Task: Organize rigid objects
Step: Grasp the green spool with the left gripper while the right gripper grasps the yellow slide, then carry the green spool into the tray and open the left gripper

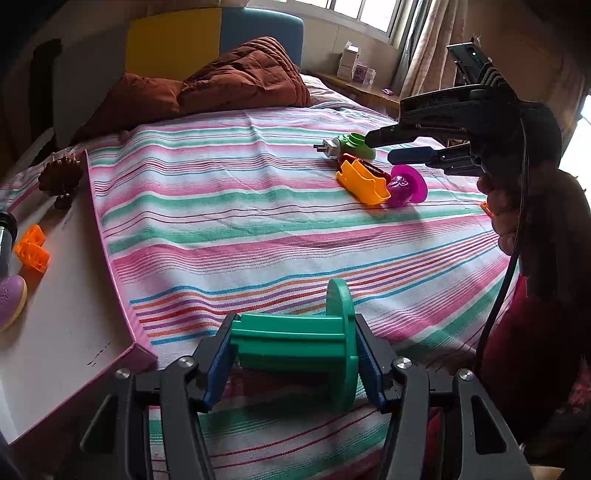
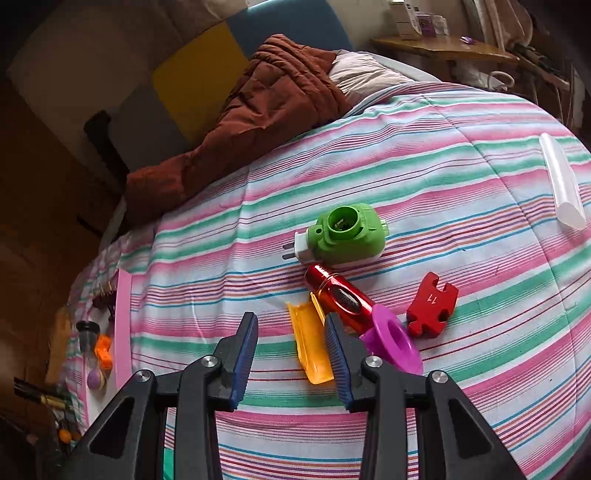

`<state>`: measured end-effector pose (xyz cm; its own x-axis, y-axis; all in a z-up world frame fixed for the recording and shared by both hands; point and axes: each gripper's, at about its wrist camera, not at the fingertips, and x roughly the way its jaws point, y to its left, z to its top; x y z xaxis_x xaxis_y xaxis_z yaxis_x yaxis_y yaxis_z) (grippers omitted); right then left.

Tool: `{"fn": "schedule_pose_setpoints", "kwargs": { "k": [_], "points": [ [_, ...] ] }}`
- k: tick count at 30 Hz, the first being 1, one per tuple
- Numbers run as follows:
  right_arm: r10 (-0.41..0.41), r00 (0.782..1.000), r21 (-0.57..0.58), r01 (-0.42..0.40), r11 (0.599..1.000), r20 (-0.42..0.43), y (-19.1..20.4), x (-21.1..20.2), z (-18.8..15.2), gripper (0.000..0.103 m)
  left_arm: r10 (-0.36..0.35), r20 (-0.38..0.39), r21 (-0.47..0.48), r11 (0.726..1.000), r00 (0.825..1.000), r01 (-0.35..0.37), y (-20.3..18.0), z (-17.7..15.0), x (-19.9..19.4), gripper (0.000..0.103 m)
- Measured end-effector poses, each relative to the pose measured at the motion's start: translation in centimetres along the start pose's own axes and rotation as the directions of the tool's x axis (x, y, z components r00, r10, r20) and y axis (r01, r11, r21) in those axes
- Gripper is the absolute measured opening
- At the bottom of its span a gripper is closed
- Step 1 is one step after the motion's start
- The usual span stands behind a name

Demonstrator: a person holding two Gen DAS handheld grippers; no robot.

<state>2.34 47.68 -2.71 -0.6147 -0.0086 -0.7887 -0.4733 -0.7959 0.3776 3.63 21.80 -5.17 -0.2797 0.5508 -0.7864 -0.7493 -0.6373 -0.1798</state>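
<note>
Home bedroom, bed (image 1: 258, 206) under a striped sheet, rumpled brown quilt (image 1: 236, 81), curtained window (image 1: 373, 14), likely a wooden bedside shelf (image 2: 443, 50)

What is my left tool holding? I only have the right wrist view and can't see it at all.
Observer: The left tool is shut on a green flanged spool, held just above the striped bedspread.
Operator: Is anything already sorted at the box?
Observer: On the white box lid there is an orange block and a purple-and-cream ball, as far as the left wrist view shows.
Operator: How does my right tool look from there?
Observer: The right tool is open and empty, hovering over the green plug-in device.
</note>
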Motion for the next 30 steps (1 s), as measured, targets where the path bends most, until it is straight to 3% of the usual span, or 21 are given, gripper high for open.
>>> {"fn": "schedule_pose_setpoints", "kwargs": {
  "k": [4,8,12,15,22,30],
  "points": [
    [-0.016,1.0,-0.026,0.015,1.0,-0.011,0.7,0.6,0.5,0.037,-0.002,0.002,-0.002,1.0,1.0,0.002,0.0,-0.1,-0.1,0.06],
    [-0.122,0.986,-0.092,0.112,0.989,-0.113,1.2,3.7,0.9,0.037,-0.007,0.003,-0.016,1.0,1.0,0.007,0.2,-0.2,-0.2,0.06],
    [-0.172,0.97,-0.182,0.139,0.973,-0.175,1.7,6.2,0.0,0.025,-0.003,0.007,-0.013,1.0,1.0,0.003,0.2,-0.4,-0.3,0.06],
    [-0.198,0.968,-0.256,0.155,0.954,-0.152,2.6,6.5,-0.6,0.025,0.003,0.01,-0.012,1.0,1.0,-0.003,0.0,-0.4,-0.2,0.06],
    [-0.185,0.969,-0.241,0.143,0.96,-0.163,2.5,7.1,-0.7,0.026,0.007,0.013,-0.022,1.0,1.0,-0.006,0.0,-0.5,-0.3,0.06],
    [-0.223,0.966,-0.311,0.173,0.935,-0.133,3.5,7.6,-1.1,0.026,0.005,0.02,-0.035,0.999,1.0,-0.004,0.0,-0.6,-1.1,0.059]
  ]
}}
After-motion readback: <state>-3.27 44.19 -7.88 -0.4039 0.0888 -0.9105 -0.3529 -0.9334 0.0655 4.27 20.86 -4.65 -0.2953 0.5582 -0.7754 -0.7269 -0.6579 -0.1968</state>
